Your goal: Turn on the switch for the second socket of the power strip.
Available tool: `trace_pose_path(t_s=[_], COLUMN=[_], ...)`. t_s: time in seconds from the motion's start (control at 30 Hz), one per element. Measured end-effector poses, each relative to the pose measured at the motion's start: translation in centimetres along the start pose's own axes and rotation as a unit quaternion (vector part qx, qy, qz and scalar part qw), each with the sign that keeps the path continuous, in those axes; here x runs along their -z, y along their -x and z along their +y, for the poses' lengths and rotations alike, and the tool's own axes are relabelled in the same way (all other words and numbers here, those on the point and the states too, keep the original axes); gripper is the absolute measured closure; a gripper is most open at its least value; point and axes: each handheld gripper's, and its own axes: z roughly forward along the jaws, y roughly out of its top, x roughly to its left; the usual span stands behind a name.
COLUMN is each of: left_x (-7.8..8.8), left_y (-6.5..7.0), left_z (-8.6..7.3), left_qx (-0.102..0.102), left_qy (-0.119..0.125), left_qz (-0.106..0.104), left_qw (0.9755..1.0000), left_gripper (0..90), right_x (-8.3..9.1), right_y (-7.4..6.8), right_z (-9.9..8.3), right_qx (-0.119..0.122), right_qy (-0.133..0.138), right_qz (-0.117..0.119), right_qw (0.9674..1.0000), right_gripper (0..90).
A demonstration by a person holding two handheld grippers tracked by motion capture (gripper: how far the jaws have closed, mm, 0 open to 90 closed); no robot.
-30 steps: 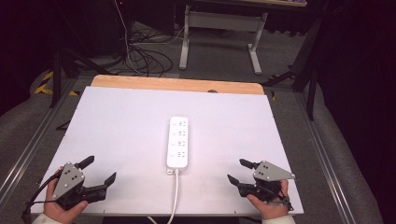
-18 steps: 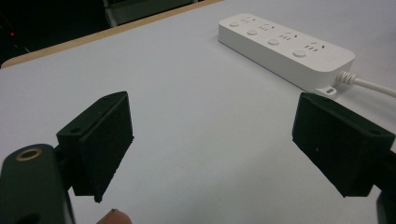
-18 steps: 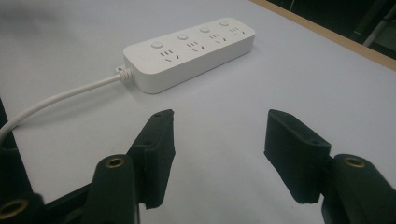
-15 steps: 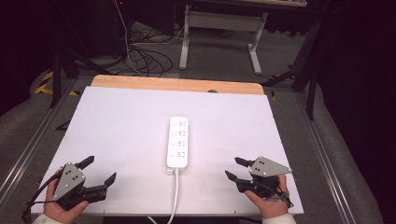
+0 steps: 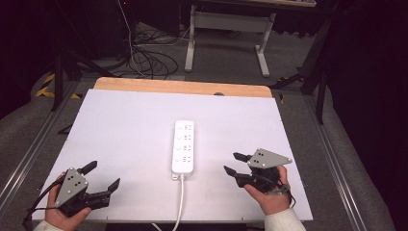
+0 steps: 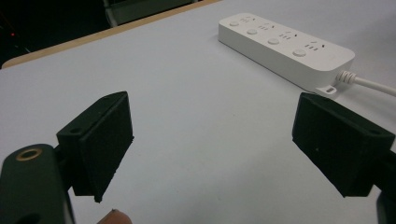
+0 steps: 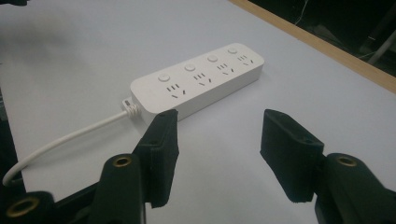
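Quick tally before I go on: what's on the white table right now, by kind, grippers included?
White four-socket plastic power strip with its white cable: 1
Black two-jaw grippers, each topped by a grey plate: 2, left gripper and right gripper, both with nothing between the jaws
Total: 3

I find no legible text, brand, number or label in any view. The white power strip [image 5: 183,147] carries only unmarked round buttons and socket slots on its top face; I read no printing there or on the white table surface [image 5: 120,125].
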Motion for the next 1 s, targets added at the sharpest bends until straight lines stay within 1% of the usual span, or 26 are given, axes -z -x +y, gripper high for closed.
trace_pose_path(t_s=[0.1,0.33,0.47,0.57,0.63,0.7,0.77,0.87,0.9,0.97,1.0], left_x=[0.0,0.0,0.0,0.0,0.1,0.2,0.3,0.4,0.5,0.6,0.7], left_y=[0.1,0.1,0.1,0.0,0.1,0.0,0.1,0.1,0.1,0.2,0.1], left_z=[0.0,0.0,0.0,0.0,-0.1,-0.1,-0.2,-0.3,-0.3,-0.4,-0.4], left_qx=[0.002,0.002,0.002,0.002,0.004,0.001,0.004,0.005,0.001,0.003,0.001], left_qy=[0.000,-0.001,-0.001,-0.001,-0.001,-0.002,-0.001,-0.002,-0.003,-0.002,-0.003], left_qz=[-0.002,-0.002,-0.002,-0.001,-0.002,0.002,0.002,0.005,0.007,0.008,0.010], left_qw=[1.0000,1.0000,1.0000,1.0000,1.0000,1.0000,1.0000,1.0000,1.0000,1.0000,0.9999], left_gripper=[13.1,13.2,13.2,13.2,13.2,13.2,13.2,13.2,13.2,13.2,13.2], right_x=[-0.4,-1.2,-1.6,-1.9,-2.3,-2.6,-2.8,-3.7,-3.9,-4.1,-4.3], right_y=[0.1,0.4,0.6,0.7,0.8,0.8,0.8,0.7,0.7,0.7,0.7], right_z=[0.7,1.9,2.5,2.9,3.5,3.9,4.1,5.0,5.2,5.3,5.5], right_qx=[0.002,0.005,-0.004,-0.002,-0.004,0.000,0.003,0.013,0.016,0.016,0.018], right_qy=[-0.003,-0.004,0.002,0.004,0.004,0.005,0.004,0.000,-0.001,-0.002,-0.003], right_qz=[0.009,0.018,0.032,0.037,0.044,0.046,0.046,0.048,0.049,0.050,0.051], right_qw=[1.0000,0.9998,0.9995,0.9993,0.9990,0.9989,0.9989,0.9988,0.9987,0.9986,0.9985], right_gripper=[47.5,48.2,48.6,49.0,49.8,50.9,51.5,53.1,53.4,53.8,54.3])
